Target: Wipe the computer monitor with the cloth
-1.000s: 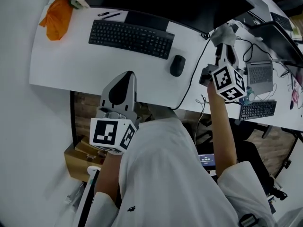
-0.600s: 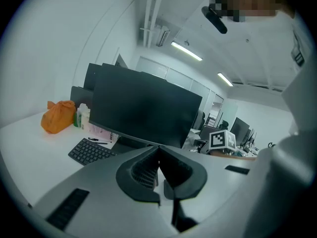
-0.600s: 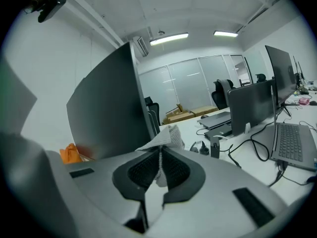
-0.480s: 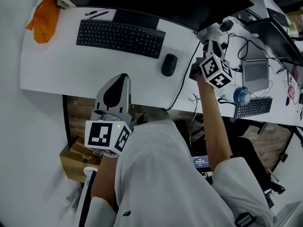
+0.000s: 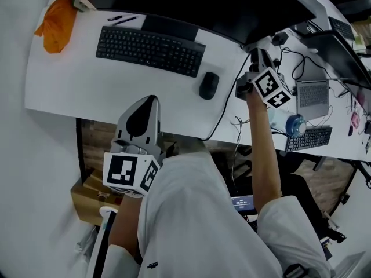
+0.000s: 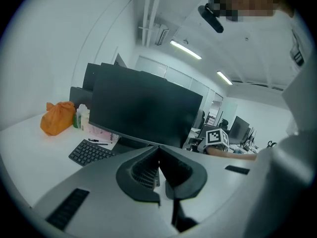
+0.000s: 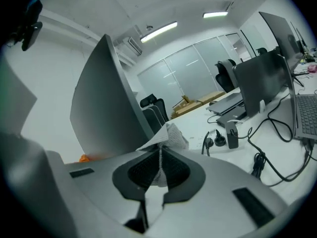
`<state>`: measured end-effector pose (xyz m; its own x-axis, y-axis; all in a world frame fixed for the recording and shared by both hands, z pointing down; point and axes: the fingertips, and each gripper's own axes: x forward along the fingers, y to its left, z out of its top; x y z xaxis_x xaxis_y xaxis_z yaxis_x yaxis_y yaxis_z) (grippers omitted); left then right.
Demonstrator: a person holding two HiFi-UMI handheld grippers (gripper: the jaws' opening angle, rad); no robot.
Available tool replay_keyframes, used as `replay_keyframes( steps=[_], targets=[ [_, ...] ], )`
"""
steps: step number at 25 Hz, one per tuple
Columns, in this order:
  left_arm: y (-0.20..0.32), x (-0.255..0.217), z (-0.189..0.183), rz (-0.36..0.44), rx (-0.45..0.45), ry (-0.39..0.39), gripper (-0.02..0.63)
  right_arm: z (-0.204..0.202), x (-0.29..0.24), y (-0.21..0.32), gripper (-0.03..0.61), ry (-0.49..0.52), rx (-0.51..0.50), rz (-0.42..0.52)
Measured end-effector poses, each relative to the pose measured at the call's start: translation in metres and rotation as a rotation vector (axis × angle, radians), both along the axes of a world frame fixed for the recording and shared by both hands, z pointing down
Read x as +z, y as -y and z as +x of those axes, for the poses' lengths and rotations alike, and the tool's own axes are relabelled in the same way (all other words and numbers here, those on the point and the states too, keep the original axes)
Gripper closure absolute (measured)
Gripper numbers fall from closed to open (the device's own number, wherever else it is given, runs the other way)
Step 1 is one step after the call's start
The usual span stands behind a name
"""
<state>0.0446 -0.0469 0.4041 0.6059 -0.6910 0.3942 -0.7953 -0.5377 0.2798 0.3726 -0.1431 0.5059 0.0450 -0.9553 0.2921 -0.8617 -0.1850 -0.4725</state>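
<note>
Over the last second the right tool (image 5: 259, 59) has swung in from the table's (image 5: 69, 68) right side toward the right end of the monitor (image 5: 191, 4). In the head view the cloth is now hidden beneath the monitor's overhanging edge. The right gripper view shows the jaws pinched together on the cloth (image 7: 166, 135), which sits just beside the monitor's edge, though whether they touch can't be told. So the wipe looks about to start at the right end, not yet under way. The left tool (image 5: 144, 112) hangs low in front of the table, with its 2 jaws closed on nothing.
</note>
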Motion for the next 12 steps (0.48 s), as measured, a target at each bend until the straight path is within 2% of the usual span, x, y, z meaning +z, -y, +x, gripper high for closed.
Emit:
replay_keyframes(
  steps=[12],
  targets=[
    [0.002,-0.019,0.002,0.042,0.015,-0.036,0.595,-0.01,-0.059,-0.002,0.561,-0.122,-0.138,0.09]
  ],
)
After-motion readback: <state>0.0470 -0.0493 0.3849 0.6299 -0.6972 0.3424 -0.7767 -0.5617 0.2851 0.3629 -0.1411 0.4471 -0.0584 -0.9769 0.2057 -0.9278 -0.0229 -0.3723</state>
